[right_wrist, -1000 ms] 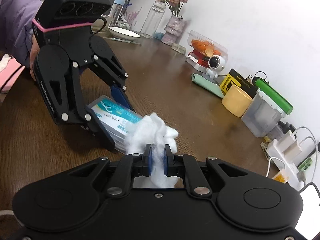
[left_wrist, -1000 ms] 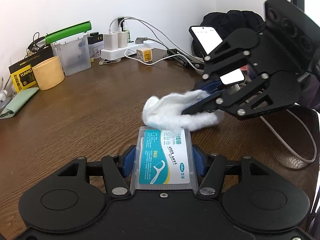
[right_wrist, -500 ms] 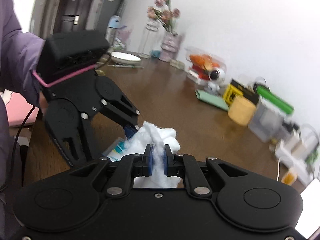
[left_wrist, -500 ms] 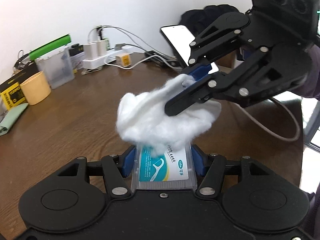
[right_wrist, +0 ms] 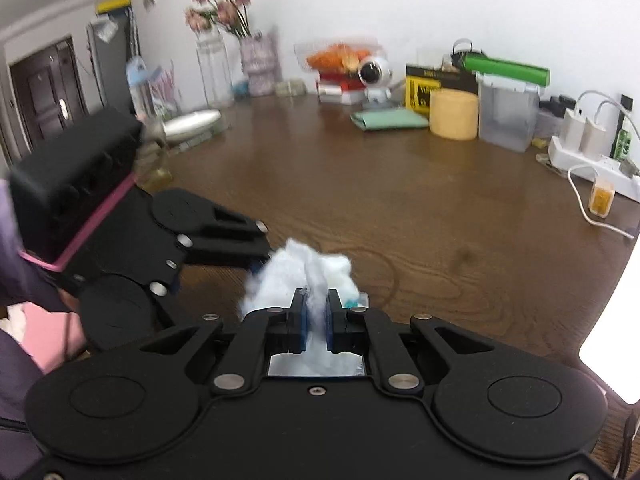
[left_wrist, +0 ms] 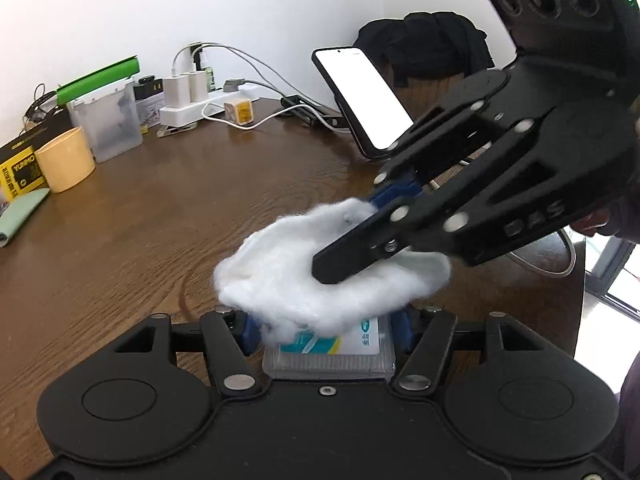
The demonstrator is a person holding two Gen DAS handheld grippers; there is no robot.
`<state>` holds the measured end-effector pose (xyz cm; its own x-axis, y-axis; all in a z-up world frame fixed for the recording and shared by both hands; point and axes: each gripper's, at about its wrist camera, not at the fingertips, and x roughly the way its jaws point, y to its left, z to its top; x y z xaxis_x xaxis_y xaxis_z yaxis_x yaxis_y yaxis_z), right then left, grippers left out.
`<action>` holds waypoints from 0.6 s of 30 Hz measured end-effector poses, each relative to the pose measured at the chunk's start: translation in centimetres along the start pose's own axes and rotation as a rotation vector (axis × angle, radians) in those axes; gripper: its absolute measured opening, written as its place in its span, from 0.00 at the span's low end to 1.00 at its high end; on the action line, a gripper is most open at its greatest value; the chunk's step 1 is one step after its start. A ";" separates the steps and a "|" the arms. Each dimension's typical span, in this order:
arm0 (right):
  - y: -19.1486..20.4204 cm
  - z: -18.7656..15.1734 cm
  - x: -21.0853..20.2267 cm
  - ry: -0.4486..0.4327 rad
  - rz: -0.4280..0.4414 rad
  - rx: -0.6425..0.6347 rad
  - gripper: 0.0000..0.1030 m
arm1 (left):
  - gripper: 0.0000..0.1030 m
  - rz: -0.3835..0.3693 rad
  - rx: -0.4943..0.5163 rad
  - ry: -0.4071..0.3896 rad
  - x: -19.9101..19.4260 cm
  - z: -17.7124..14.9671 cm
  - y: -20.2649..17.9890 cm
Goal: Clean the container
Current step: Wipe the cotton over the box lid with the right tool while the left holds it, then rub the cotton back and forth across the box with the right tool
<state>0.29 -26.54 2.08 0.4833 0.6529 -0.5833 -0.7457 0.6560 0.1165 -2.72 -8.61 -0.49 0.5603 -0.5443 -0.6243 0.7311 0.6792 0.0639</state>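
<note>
The left gripper (left_wrist: 324,330), jaws easing apart, brackets the clear floss container (left_wrist: 330,356) — the landmark. The right gripper (right_wrist: 315,316) is clamped on a cotton wad (left_wrist: 320,276) lying over the container's label. Advise light, even strokes. Beyond the container, bare table (left_wrist: 168,216) — ample room; phone (left_wrist: 364,98) far right.

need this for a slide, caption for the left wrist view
Right gripper wipes a white cotton wad over the clear floss-pick box between the left gripper's opening jaws.

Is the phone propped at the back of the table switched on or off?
On: the phone leans tilted against something behind it, and its screen glows plain white.
</note>
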 end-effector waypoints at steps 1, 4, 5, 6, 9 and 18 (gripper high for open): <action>0.0 -0.1 0.2 0.007 -0.014 -0.001 0.09 | 0.60 0.004 -0.004 0.002 -0.1 0.0 0.0; 0.2 -0.3 -0.1 0.006 -0.050 -0.007 0.09 | 0.65 0.020 -0.041 0.021 -0.3 0.0 0.4; 0.2 -0.4 -0.5 0.004 -0.058 -0.008 0.09 | 0.65 0.017 -0.057 0.025 -0.3 -0.1 0.5; 0.2 -0.4 -0.6 0.006 -0.055 -0.005 0.09 | 0.65 0.017 -0.065 0.023 -0.3 0.0 0.6; 0.4 -0.3 -0.4 0.030 0.001 0.000 0.09 | 0.61 0.032 -0.067 0.017 -0.2 0.0 0.4; -1.3 0.5 0.2 0.032 -0.045 -0.014 0.09 | 0.55 0.155 -0.073 0.000 1.4 1.6 0.4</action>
<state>1.60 -27.04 2.18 0.5017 0.6104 -0.6130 -0.7301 0.6788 0.0784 -1.01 -9.89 -0.11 0.6643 -0.4301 -0.6113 0.6057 0.7890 0.1031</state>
